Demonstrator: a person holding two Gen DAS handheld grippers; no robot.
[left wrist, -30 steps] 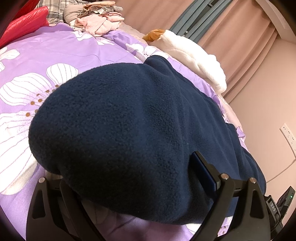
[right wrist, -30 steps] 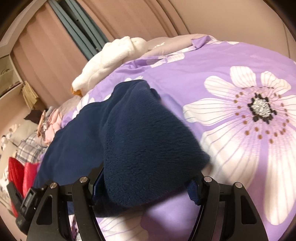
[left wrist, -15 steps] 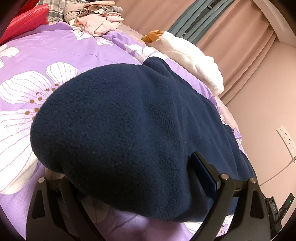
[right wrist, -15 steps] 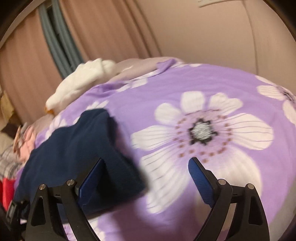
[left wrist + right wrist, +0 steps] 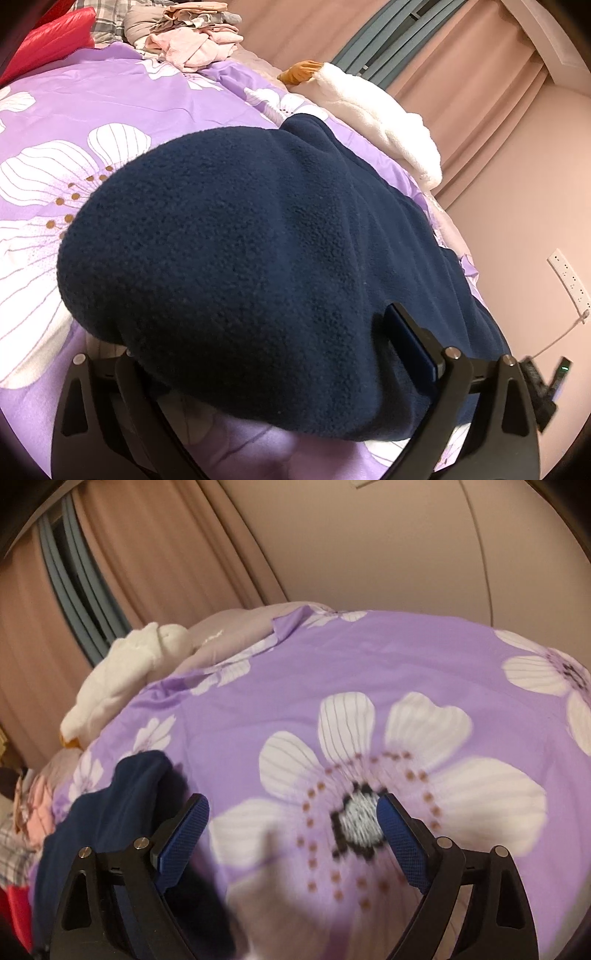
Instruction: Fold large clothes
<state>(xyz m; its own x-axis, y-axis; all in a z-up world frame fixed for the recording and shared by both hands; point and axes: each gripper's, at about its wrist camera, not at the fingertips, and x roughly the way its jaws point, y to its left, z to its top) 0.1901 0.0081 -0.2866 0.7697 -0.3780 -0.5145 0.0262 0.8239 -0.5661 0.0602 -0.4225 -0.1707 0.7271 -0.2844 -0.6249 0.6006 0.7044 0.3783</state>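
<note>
My left gripper (image 5: 258, 369) has a thick bunch of the navy fleece garment (image 5: 258, 251) heaped between its widely spread fingers (actual clamping: I cannot tell), the rest trailing over the purple floral bedspread (image 5: 110, 99). My right gripper (image 5: 291, 827) stands apart and empty above the bedspread's big flower, the fleece just beside its left finger.

L gripper (image 5: 258, 350) low over the bed, fingers spread wide w/ navy fleece (image 5: 258, 240) bulging between them. R gripper (image 5: 291, 834) jaws wide apart, nothing between the blue pads (image 5: 184, 838).
</note>
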